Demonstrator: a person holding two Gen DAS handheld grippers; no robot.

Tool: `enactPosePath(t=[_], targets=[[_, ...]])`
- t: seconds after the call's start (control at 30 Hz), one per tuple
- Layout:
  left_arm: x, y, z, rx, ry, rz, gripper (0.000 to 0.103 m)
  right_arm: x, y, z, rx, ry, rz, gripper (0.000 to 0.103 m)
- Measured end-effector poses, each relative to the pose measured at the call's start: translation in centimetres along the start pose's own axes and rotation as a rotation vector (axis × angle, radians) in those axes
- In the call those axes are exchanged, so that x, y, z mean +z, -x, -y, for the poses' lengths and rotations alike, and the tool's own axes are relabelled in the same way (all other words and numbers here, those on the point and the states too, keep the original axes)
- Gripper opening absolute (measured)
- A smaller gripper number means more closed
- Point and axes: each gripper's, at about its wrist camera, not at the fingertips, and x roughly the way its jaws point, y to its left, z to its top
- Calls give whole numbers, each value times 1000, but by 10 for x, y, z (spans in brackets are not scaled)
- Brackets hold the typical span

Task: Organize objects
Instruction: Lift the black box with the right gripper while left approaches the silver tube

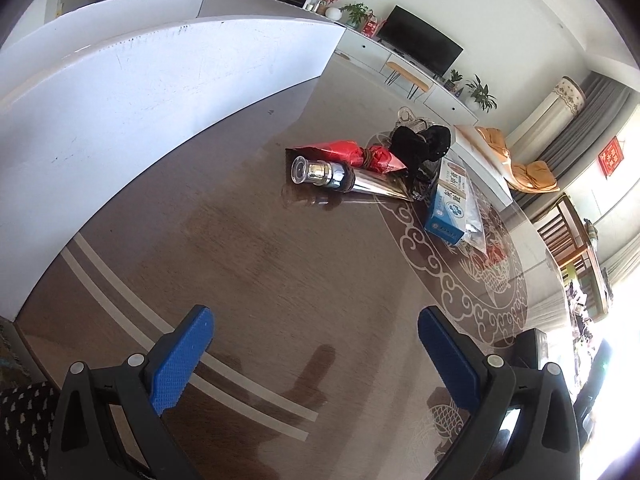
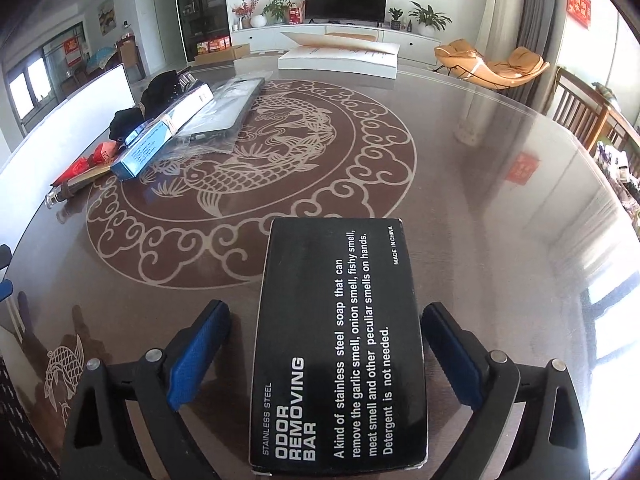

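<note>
Glossy tabletop [image 2: 460, 208]; matt black card box [image 2: 340, 344]; chromed flask [image 1: 320, 172]

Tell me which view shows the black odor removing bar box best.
The right wrist view. The black box lies flat on the table between the open pads of the right gripper, untouched by either, with its white print fully readable. The left wrist view shows nothing of it, only the left gripper open over bare table.

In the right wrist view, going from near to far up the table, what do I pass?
Right gripper, jaws open either side of the black odor removing bar box → carp medallion on the table → blue and white box → black cloth → flat white box at the far edge.
</note>
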Motion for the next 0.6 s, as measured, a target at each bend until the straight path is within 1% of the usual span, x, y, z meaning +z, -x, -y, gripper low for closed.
enactPosePath(t=[0.17,0.27,0.33,0.4,0.43,0.47,0.5,0.57,0.6], targets=[[-1,-2,4,-6,-24,-13,103,0,-1,0,-15,-4,-4,102],[-1,-5,5,-23,-28,-30,103,0,-2,0,-17,-5,-5,103],[-2,-6,5,-47,-27,-45,103,0,-2,0,-13,-7,-6,103],[-1,-5,7,-93,-36,-58,103,0,-2,1,-11,-9,-6,103],[2,-5,9,-121,-47,-66,103,0,-2,1,-10,-10,-7,103],[8,-6,12,-133,-65,-68,103,0,-2,1,-10,-10,-7,103],[16,-7,15,-118,-95,-57,103,0,-2,1,-10,-10,-7,103],[36,-11,27,-38,-197,-19,103,0,-2,1,-10,-10,-7,103],[47,-15,32,-15,-241,-6,103,0,-2,1,-10,-10,-7,103]])
